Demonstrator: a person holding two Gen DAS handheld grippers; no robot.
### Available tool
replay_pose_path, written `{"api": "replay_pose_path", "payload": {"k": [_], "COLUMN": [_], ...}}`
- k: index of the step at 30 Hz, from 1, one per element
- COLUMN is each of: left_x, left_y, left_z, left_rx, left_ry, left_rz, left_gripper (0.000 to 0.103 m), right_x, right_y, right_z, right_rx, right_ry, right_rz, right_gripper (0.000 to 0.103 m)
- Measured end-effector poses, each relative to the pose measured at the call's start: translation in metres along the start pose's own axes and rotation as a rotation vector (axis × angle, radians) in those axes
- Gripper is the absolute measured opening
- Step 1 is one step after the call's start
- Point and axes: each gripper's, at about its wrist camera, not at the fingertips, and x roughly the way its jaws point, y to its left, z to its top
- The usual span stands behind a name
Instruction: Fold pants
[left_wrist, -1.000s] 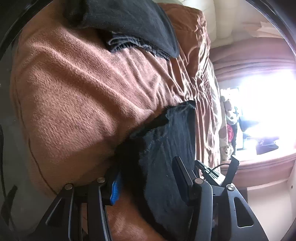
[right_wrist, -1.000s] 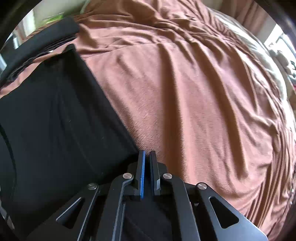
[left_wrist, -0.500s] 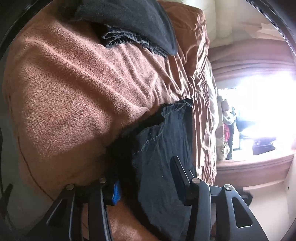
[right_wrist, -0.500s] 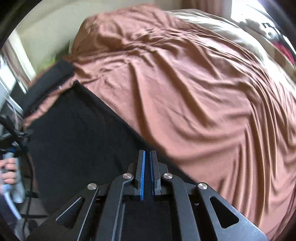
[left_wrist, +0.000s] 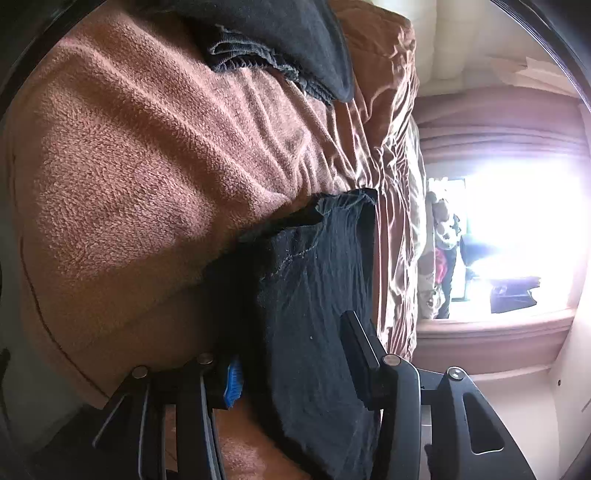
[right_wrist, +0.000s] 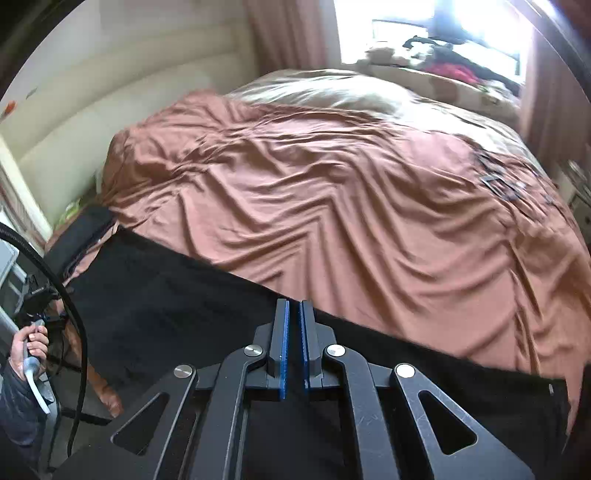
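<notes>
The black pants (left_wrist: 317, 266) run as a thick bundle between the fingers of my left gripper (left_wrist: 291, 339), which is shut on them over the near edge of the brown bedspread (left_wrist: 129, 166). In the right wrist view the pants (right_wrist: 166, 295) stretch as a long dark band across the front of the bed. My right gripper (right_wrist: 294, 306) has its blue pads almost together on the pants' upper edge, above the bedspread (right_wrist: 332, 184). A person's hand (right_wrist: 29, 343) grips a handle at the far left.
A second dark folded garment (left_wrist: 277, 37) lies on the bedspread past the pants, seen as a black strip (right_wrist: 77, 229) in the right wrist view. A cream headboard (right_wrist: 92, 103), a bright window (right_wrist: 443, 37) with clutter on its sill, and a black cable (right_wrist: 74, 314) surround the bed.
My right gripper has swung up and away along the bed with the pants' edge, so the pants now stretch out long. The left gripper has kept its place and grip.
</notes>
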Motion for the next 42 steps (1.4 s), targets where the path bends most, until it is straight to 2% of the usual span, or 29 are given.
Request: {"api": "replay_pose_path", "payload": {"k": [6, 10, 12, 13, 14, 16, 18, 22, 23, 26, 28, 33, 35, 38, 42], "left_x": [0.004, 0.008, 0.009, 0.01, 0.01, 0.011, 0.011, 0.01, 0.01, 0.003, 0.002, -0.006, -0.009, -0.012, -0.016], "left_y": [-0.003, -0.005, -0.007, -0.008, -0.008, -0.009, -0.009, -0.009, -0.009, -0.016, -0.019, -0.027, -0.027, -0.029, -0.031], "left_z": [-0.001, 0.004, 0.004, 0.004, 0.004, 0.005, 0.005, 0.006, 0.007, 0.012, 0.017, 0.029, 0.033, 0.036, 0.034], "left_rx": [-0.003, -0.004, 0.005, 0.007, 0.008, 0.014, 0.014, 0.015, 0.017, 0.043, 0.035, 0.039, 0.035, 0.05, 0.066], "left_ry": [0.018, 0.022, 0.021, 0.021, 0.023, 0.025, 0.025, 0.025, 0.024, -0.004, 0.002, -0.011, -0.017, -0.021, -0.028], "left_rz": [-0.002, 0.003, 0.016, 0.021, 0.024, 0.032, 0.036, 0.034, 0.029, 0.055, 0.026, 0.028, 0.031, 0.044, 0.055], "left_gripper": [0.048, 0.048, 0.044, 0.041, 0.037, 0.029, 0.025, 0.007, 0.006, 0.004, 0.004, 0.004, 0.004, 0.004, 0.004], "right_x": [-0.071, -0.102, -0.119, -0.126, -0.133, -0.147, -0.156, -0.17, -0.173, -0.179, -0.183, -0.18, -0.182, -0.192, -0.214], "right_y": [-0.038, -0.073, -0.092, -0.098, -0.104, -0.114, -0.117, -0.131, -0.134, -0.142, -0.15, -0.179, -0.193, -0.207, -0.211], "right_z": [-0.053, -0.085, -0.106, -0.114, -0.122, -0.14, -0.151, -0.178, -0.185, -0.198, -0.209, -0.243, -0.261, -0.281, -0.301], "right_rx": [0.12, 0.231, 0.302, 0.33, 0.351, 0.389, 0.417, 0.489, 0.506, 0.558, 0.605, 0.752, 0.836, 0.939, 1.024], "right_ry": [-0.035, -0.044, -0.049, -0.051, -0.057, -0.095, -0.103, -0.108, -0.109, -0.11, -0.114, -0.12, -0.127, -0.193, -0.291], "right_rz": [-0.061, -0.103, -0.126, -0.139, -0.153, -0.173, -0.185, -0.21, -0.214, -0.229, -0.224, -0.211, -0.231, -0.213, -0.238], "right_gripper": [0.002, 0.003, 0.005, 0.017, 0.039, 0.062, 0.063, 0.063, 0.063, 0.067, 0.067, 0.067, 0.067, 0.067, 0.066]}}
